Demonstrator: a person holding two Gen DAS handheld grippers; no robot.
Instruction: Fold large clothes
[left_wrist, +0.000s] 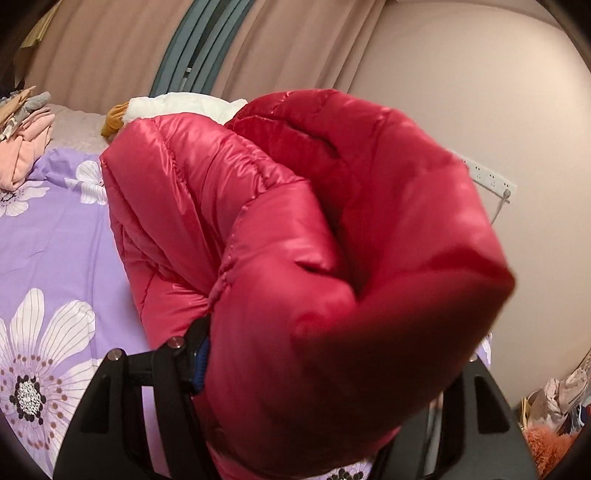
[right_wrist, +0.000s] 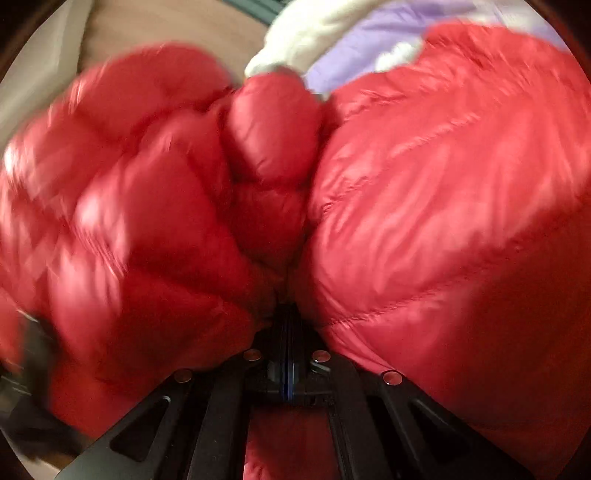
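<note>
A shiny red quilted puffer jacket (left_wrist: 229, 206) with a white fleece collar (left_wrist: 177, 105) lies partly on the purple flowered bedsheet (left_wrist: 48, 236). My left gripper (left_wrist: 295, 369) is shut on a thick fold of the jacket, which bulges over it and hides the right finger and both fingertips. In the right wrist view the jacket (right_wrist: 443, 184) fills nearly the whole frame, blurred by motion. My right gripper (right_wrist: 288, 332) is shut on the jacket fabric, its fingers pressed together with padding bulging on both sides. The white collar (right_wrist: 306, 33) shows at the top.
A pile of folded clothes (left_wrist: 22, 133) sits at the far left on the bed. Beige curtains (left_wrist: 110, 48) and a plain wall (left_wrist: 480, 92) with a power strip (left_wrist: 491, 177) are behind. A clutter of clothes (left_wrist: 554, 413) lies at lower right.
</note>
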